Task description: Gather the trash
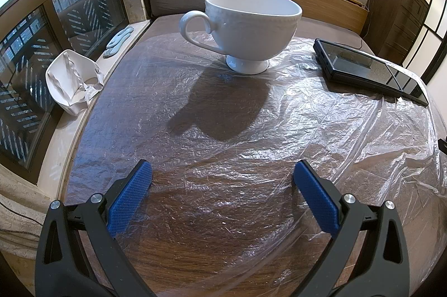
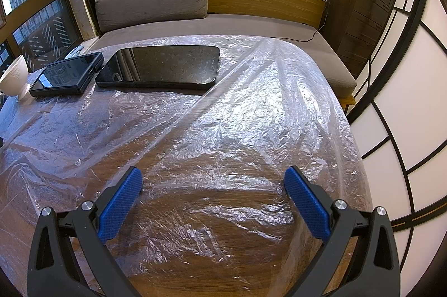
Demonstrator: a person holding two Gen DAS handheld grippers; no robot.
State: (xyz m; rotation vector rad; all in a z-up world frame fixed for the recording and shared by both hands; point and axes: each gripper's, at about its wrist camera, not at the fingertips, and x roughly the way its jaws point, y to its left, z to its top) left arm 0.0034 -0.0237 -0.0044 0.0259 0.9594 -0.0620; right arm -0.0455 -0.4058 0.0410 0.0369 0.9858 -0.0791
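A thin clear crinkled plastic sheet (image 1: 321, 112) is spread over the wooden table (image 1: 212, 255); it also shows in the right wrist view (image 2: 223, 129). A white footed cup (image 1: 245, 26) stands on the sheet at the far side, seen at the left edge of the right wrist view (image 2: 15, 79). My left gripper (image 1: 223, 179) is open and empty, low over the sheet in front of the cup. My right gripper (image 2: 213, 185) is open and empty over the sheet near the table's right side.
A black device (image 1: 360, 68) lies on the sheet right of the cup, also in the right wrist view (image 2: 67, 76), with a dark tablet (image 2: 164, 68) beside it. A white mask (image 1: 69, 82) lies on the windowsill at left. A brown couch (image 2: 212, 26) is behind the table.
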